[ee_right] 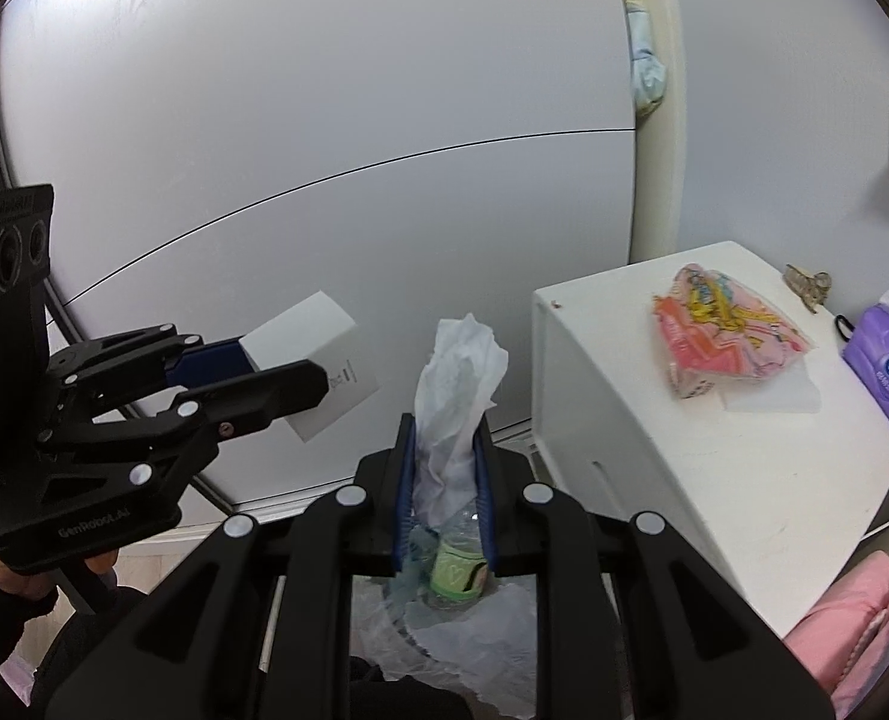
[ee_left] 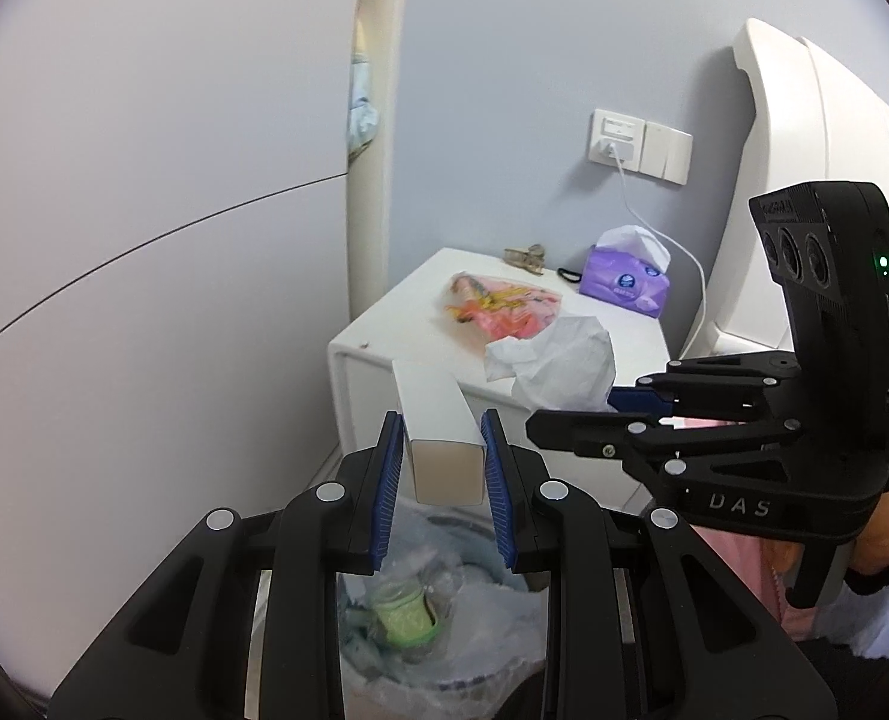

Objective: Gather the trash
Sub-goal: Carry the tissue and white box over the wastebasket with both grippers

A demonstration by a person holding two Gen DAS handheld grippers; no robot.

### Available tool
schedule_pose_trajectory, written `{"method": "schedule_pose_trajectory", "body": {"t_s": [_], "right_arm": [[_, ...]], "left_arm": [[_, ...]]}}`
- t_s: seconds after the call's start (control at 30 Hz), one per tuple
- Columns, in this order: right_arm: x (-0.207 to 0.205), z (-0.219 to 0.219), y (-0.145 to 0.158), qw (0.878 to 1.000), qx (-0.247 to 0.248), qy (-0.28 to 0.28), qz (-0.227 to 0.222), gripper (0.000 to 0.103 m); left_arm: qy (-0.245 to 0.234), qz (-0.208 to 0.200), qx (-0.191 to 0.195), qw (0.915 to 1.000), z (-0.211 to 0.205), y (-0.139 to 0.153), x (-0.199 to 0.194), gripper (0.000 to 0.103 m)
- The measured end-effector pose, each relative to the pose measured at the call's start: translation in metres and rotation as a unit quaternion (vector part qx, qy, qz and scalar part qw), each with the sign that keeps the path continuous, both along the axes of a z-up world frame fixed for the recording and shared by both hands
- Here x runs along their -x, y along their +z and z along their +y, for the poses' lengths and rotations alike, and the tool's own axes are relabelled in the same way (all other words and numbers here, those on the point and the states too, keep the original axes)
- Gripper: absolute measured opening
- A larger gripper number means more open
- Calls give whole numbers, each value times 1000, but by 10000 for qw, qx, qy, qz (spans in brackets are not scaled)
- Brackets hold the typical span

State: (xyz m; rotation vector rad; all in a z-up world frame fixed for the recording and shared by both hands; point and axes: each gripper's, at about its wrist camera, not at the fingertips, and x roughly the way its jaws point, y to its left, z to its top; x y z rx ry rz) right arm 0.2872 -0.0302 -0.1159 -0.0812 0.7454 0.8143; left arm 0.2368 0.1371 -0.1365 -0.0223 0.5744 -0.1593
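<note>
My left gripper (ee_left: 443, 456) is shut on a small white cardboard box (ee_left: 435, 420) and holds it above the lined trash bin (ee_left: 480, 618); the same gripper (ee_right: 276, 372) and box (ee_right: 318, 360) show at the left of the right wrist view. My right gripper (ee_right: 444, 468) is shut on a crumpled white tissue (ee_right: 459, 396) above the bin (ee_right: 480, 618), where a green-labelled bottle (ee_right: 456, 576) lies. The tissue (ee_left: 558, 360) and right gripper (ee_left: 600, 414) also show in the left wrist view. A pink printed wrapper (ee_right: 726, 330) lies on the white bedside cabinet (ee_right: 714, 468).
On the cabinet stand a purple tissue pack (ee_left: 624, 279), a hair clip (ee_left: 525, 258) and a black hair tie (ee_left: 567, 274). A charger cable (ee_left: 654, 222) hangs from the wall socket (ee_left: 615, 138). A grey wardrobe door (ee_left: 144, 240) is left; pink bedding (ee_right: 852, 618) is right.
</note>
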Motion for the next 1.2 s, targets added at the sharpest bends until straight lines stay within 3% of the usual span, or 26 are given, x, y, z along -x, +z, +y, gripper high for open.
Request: {"method": "schedule_pose_trajectory", "body": {"t_s": [0.37,0.57,0.9,1.2], "right_arm": [[15,25,-25,9992,203,329,120,19],[5,28,-56,9970,487,470,376,19],[-17,20,-122,9888,963,637,949,19],[-40,24,-191,9782,1230,673,1530,19]], "left_arm": [[225,233,18,9995,18,-19,22,25],[307,527,132,9981,20,-47,22,25],[260,1199,395,9917,19,-116,-2,25],[97,1894,550,9803,13,-188,-29,25]]}}
